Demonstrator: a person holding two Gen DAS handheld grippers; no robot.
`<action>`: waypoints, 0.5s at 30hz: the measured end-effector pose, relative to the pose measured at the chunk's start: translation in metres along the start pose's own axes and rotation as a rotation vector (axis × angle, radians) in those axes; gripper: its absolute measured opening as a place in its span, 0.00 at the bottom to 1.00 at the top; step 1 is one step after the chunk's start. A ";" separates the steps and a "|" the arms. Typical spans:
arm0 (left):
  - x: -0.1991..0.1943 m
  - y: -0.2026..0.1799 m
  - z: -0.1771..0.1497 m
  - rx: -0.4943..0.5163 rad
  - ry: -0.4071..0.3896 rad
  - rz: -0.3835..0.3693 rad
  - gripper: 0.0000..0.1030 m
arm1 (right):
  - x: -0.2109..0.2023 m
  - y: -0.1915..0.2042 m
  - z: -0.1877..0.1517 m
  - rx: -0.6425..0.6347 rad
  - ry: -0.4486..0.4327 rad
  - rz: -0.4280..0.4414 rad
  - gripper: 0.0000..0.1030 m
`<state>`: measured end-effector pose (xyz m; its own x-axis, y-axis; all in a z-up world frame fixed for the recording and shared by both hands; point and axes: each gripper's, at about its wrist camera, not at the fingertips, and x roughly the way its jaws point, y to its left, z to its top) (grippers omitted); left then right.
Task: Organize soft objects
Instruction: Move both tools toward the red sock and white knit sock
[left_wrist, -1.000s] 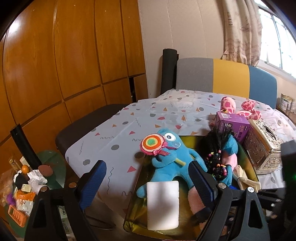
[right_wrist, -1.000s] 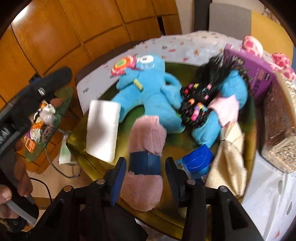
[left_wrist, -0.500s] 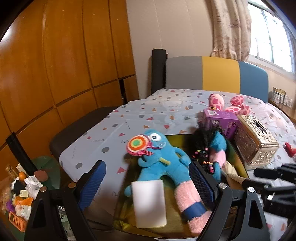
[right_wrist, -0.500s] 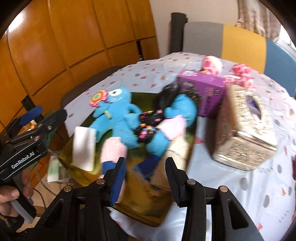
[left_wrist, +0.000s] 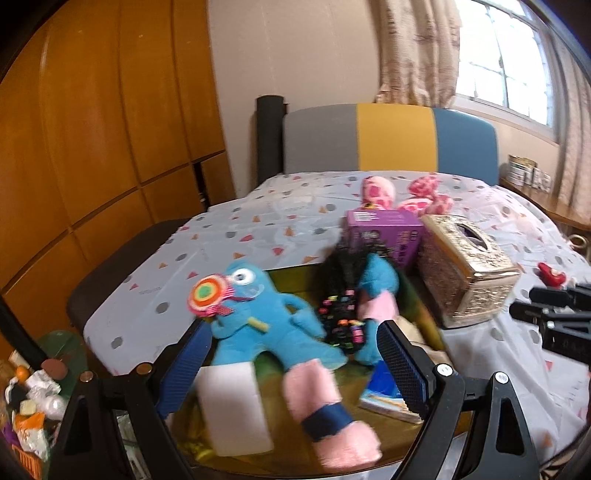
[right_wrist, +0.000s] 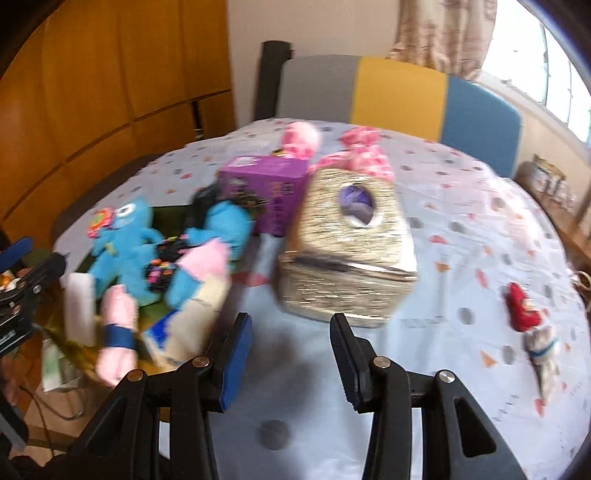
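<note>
Toys fill a gold tray (left_wrist: 295, 271) at the near left edge of the bench (left_wrist: 258, 236), which has a pale cloth with little coloured shapes on it. A blue plush monster (left_wrist: 266, 325) lies on its back in the tray, with one big eye and a round lollipop by its face. Its pink leg with a dark blue band (left_wrist: 325, 402) sticks out toward the near rim. A white foam block (left_wrist: 232, 406) lies just left of that leg. To the right of the monster lies a blue doll with black hair and bright beads (left_wrist: 354, 295). A small blue packet (left_wrist: 384, 387) and a cream cloth sit at the tray's right side.

Behind the tray stands a purple box (left_wrist: 384, 236). A shiny gold tissue box (left_wrist: 469, 273) stands just beside it. Farther back lies a pink spotted plush (left_wrist: 376, 190). A small red toy (right_wrist: 521, 302) lies well apart on the right of the bench, with a little grey toy (right_wrist: 543, 354) near it.

The left tool (left_wrist: 291, 363) hangs over the tray with its jaws wide apart. It holds nothing. The right tool (right_wrist: 291, 354) is over bare cloth, in front of the gold tissue box. Its jaws are partly apart and nothing is between them. The right wrist view is blurry.
</note>
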<state>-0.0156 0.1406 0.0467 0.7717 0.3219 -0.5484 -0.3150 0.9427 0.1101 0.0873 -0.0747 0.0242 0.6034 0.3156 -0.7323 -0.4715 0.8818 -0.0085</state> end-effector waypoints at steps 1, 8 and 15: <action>0.000 -0.006 0.001 0.012 -0.002 -0.013 0.89 | -0.002 -0.005 0.000 0.004 -0.003 -0.024 0.43; 0.002 -0.042 0.006 0.078 0.001 -0.082 0.89 | -0.025 -0.037 0.000 0.023 -0.059 -0.157 0.43; 0.002 -0.079 0.009 0.138 0.009 -0.136 0.89 | -0.034 -0.054 -0.002 0.008 -0.078 -0.196 0.43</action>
<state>0.0160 0.0676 0.0444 0.7970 0.1909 -0.5730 -0.1295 0.9807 0.1466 0.0911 -0.1340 0.0486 0.7310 0.1639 -0.6624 -0.3356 0.9316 -0.1399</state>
